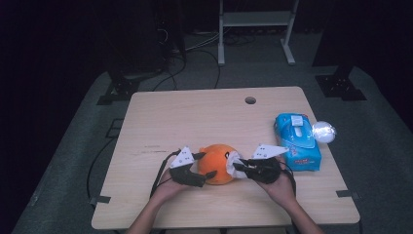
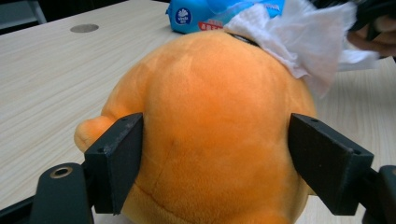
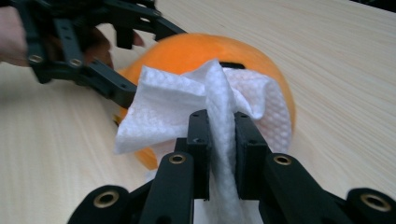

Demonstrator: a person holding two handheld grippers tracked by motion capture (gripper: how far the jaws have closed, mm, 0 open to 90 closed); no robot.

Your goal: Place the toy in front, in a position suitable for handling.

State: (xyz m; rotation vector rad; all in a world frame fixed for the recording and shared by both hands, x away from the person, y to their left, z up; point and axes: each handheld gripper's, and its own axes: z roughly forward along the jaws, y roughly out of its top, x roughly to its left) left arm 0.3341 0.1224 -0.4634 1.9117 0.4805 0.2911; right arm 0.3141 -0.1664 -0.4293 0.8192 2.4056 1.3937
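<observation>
An orange plush toy sits near the table's front edge, between both hands. My left gripper grips it from the left; in the left gripper view the two black pads press into the plush toy on either side. My right gripper is shut on a crumpled white tissue and holds it against the toy's right side. From above, the tissue lies between the toy and the right gripper.
A blue pack of wipes lies right of the toy, with a shiny white round object beside it at the table's right edge. A cable hole is at the far side. The wooden tabletop stretches behind the toy.
</observation>
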